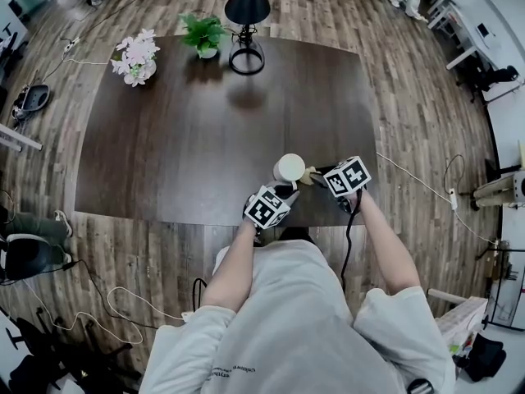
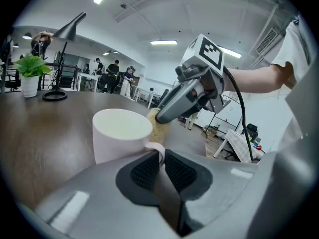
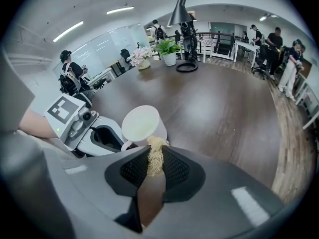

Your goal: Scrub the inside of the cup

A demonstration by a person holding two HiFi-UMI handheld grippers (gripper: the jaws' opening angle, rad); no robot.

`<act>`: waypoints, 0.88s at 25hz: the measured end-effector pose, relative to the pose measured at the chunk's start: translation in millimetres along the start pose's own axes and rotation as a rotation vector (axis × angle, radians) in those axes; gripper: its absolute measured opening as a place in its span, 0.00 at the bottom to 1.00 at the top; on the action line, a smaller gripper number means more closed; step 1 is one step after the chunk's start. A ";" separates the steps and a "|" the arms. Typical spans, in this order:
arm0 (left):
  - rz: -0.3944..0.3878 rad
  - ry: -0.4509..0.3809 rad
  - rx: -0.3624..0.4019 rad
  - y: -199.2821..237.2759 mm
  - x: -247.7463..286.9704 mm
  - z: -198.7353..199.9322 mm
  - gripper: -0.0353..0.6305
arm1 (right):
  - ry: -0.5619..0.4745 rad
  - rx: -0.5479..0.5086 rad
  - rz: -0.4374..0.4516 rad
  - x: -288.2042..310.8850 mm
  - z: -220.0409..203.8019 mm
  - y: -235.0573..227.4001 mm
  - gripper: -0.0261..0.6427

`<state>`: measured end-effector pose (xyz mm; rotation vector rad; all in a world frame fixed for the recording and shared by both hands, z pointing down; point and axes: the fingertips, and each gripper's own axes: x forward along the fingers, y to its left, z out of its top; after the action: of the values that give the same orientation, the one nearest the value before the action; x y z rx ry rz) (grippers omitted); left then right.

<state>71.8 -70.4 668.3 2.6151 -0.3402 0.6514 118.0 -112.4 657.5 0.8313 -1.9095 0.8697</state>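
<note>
Left hand-held gripper [image 2: 160, 159] pinches the cup [image 2: 122, 133] by its handle; right hand-held gripper [image 3: 155, 169] is clamped on a scrubber [image 3: 155, 153].
Both pairs of jaws are closed tight on what they hold. The white cup is upright near the front edge of the dark bench [image 1: 189, 130], and the tan, fibrous scrubber is just beside its rim.
</note>
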 end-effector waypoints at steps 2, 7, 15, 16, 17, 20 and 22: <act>-0.006 0.002 0.003 -0.1 1.0 0.3 0.11 | -0.009 0.006 -0.009 -1.3 8.2 -5.2 0.17; -0.014 0.006 0.004 -3.1 1.0 0.7 0.11 | -0.020 0.011 -0.015 -3.2 23.7 -11.3 0.17; -0.038 0.013 0.016 -3.5 1.5 -0.4 0.11 | -0.015 -0.004 -0.015 2.9 47.6 -11.4 0.17; -0.041 0.014 0.017 -3.4 1.3 -0.5 0.11 | -0.013 -0.007 -0.016 3.7 50.1 -11.2 0.17; -0.046 0.014 0.016 -3.1 0.7 -0.5 0.11 | -0.009 -0.011 -0.016 4.6 52.6 -11.0 0.18; -0.064 0.016 0.017 -2.5 -2.7 -0.8 0.11 | 0.003 -0.024 -0.010 7.3 59.6 -9.9 0.17; -0.069 0.022 0.026 -2.2 -5.3 -1.9 0.11 | 0.010 -0.035 -0.002 10.0 64.5 -8.4 0.17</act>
<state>67.3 -66.8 666.4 2.6301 -0.2352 0.6647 93.4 -171.7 643.2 0.8064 -1.9099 0.8356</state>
